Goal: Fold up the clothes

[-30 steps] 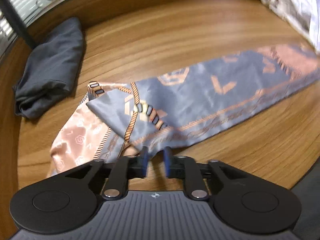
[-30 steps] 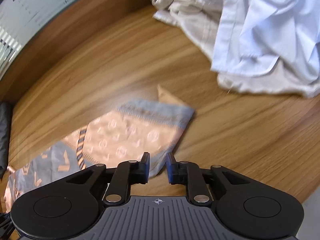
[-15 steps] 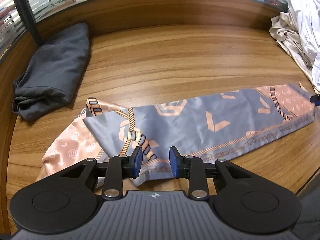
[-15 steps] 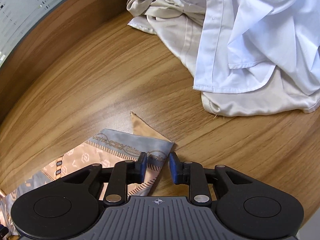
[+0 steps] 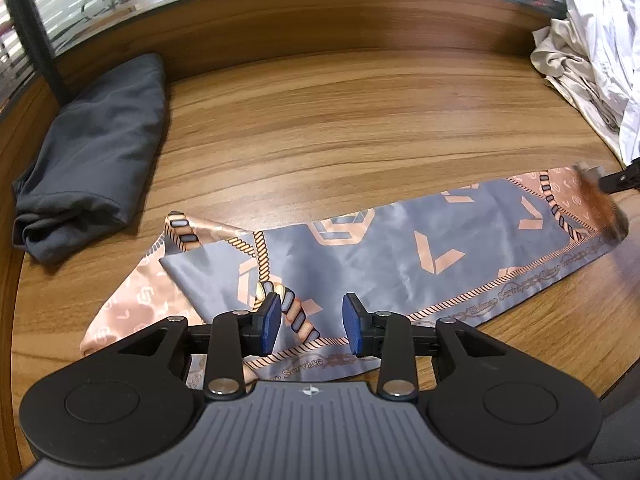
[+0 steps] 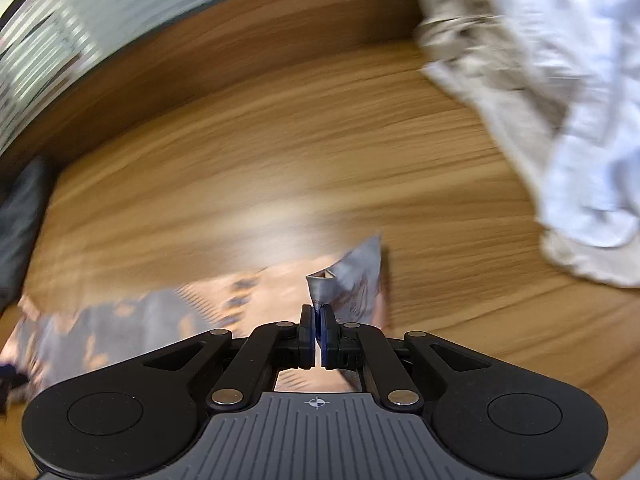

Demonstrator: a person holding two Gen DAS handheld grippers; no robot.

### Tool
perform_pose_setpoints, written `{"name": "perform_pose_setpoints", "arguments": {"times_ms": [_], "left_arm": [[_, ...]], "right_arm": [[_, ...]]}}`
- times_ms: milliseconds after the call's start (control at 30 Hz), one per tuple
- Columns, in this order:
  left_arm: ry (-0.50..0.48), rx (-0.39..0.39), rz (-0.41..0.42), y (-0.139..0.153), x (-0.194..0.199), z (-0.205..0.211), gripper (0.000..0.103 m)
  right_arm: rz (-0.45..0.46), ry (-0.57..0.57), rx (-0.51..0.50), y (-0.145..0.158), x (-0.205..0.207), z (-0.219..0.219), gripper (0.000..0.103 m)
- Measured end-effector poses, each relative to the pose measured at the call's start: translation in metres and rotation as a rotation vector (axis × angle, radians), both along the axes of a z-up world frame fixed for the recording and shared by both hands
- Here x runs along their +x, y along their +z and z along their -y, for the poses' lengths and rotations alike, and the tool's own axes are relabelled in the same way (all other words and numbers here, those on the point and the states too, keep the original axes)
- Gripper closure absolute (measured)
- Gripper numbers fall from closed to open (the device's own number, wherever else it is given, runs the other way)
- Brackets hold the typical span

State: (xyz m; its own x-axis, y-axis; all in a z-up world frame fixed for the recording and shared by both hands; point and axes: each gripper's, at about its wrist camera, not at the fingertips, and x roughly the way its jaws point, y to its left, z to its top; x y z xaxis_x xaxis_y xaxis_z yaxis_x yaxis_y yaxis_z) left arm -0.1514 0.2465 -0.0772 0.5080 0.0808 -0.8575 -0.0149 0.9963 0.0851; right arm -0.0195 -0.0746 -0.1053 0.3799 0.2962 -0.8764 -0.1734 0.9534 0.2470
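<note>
A long blue-grey and peach patterned scarf (image 5: 400, 256) lies folded in a strip across the wooden table (image 5: 340, 120). My left gripper (image 5: 310, 324) is open, its blue pads hovering over the scarf's near left part, holding nothing. My right gripper (image 6: 319, 320) is shut on the scarf's right end (image 6: 352, 280), which stands up pinched and lifted above the pads; this view is motion-blurred. The right gripper's tip shows at the right edge of the left wrist view (image 5: 620, 180), on the blurred scarf end.
A folded dark grey garment (image 5: 92, 152) lies at the far left. A heap of white and cream clothes (image 6: 540, 80) sits at the far right, also in the left wrist view (image 5: 592, 48). A raised wooden wall and glass partition (image 5: 280, 12) back the table.
My right gripper has shut on the scarf's right end and lifted it, moving fast. My left gripper has opened wider over the scarf's left part.
</note>
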Motion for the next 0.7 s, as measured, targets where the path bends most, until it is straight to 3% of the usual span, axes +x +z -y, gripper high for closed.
{"name": "perform_pose_setpoints", "arguments": {"times_ms": [33, 133, 167, 400, 600, 700], "left_arm": [[-0.005, 0.002, 0.001, 0.000, 0.000, -0.001, 0.063], [-0.009, 0.005, 0.006, 0.000, -0.002, -0.005, 0.060], [-0.010, 0.006, 0.006, 0.000, -0.002, -0.006, 0.060], [-0.005, 0.001, 0.000, -0.002, -0.006, -0.011, 0.060], [-0.015, 0.003, -0.002, -0.002, -0.009, -0.008, 0.060], [-0.010, -0.001, 0.000, -0.001, -0.010, -0.009, 0.059]], "right_arm": [[-0.011, 0.021, 0.020, 0.000, -0.001, -0.004, 0.093], [-0.015, 0.036, 0.064, 0.003, -0.007, -0.008, 0.065], [-0.011, 0.029, 0.072, 0.006, -0.009, -0.006, 0.061], [0.007, 0.011, -0.012, -0.004, -0.012, 0.018, 0.062], [0.012, 0.088, -0.057, -0.021, -0.005, 0.007, 0.063], [0.030, 0.136, -0.079, -0.027, -0.001, -0.003, 0.068]]}}
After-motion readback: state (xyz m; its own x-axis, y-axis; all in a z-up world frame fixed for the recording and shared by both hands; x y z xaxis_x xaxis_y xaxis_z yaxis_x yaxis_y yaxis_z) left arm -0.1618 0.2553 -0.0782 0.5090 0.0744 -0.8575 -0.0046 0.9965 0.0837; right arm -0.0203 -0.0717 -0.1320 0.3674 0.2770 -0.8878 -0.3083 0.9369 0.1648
